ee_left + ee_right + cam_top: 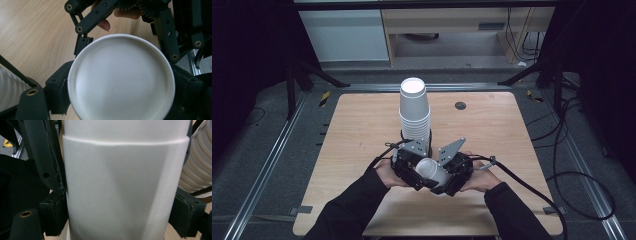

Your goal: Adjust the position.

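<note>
Just beyond both tongs, a stack of cups (414,112) stands on the surface (357,125). Between them lies one cup (430,170): right tongs (120,217) clamp its sides, left tongs (120,100) flank its base, grip unclear. Both hands meet low, knuckles outward.

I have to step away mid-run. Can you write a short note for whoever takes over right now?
Right tool: shut on the loose paper cup, pads on its sides.
Left tool: at the same cup's base, jaws either side; grip cannot be judged.
The cup lies sideways between both tools, just in front of the upside-down cup stack mid-table.
Left, as a guess: add it to the stack or set it down.
</note>
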{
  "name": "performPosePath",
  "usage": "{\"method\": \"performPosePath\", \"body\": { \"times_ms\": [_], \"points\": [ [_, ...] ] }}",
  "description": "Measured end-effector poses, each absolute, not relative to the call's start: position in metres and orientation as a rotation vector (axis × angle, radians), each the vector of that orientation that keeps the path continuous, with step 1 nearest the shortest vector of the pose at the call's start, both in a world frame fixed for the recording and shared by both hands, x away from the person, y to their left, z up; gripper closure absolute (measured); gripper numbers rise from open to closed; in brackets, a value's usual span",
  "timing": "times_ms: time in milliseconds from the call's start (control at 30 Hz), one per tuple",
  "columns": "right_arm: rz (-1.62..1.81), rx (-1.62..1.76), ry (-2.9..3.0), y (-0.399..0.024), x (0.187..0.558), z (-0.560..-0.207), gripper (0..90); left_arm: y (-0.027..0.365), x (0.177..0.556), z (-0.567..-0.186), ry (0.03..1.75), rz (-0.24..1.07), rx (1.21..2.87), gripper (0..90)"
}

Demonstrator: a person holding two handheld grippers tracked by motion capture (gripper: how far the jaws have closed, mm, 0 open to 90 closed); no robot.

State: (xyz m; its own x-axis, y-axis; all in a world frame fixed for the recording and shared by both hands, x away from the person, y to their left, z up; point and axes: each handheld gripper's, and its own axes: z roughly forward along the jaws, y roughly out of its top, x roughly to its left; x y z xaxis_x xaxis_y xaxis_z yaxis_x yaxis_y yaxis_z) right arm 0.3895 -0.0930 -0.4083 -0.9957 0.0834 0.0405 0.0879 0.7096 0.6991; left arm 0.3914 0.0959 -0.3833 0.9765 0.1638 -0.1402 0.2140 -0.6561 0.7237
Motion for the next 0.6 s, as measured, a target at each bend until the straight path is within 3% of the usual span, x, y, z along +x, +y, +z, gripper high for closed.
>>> {"method": "performPosePath", "body": {
  "times_ms": [600],
  "points": [
    [-1.228,-0.143,-2.903,-0.0899,0.3910,-0.4078,15.3,0.0985,0.3889,-0.3806,0.279,-0.036,2.285,21.4]
  ]
}}
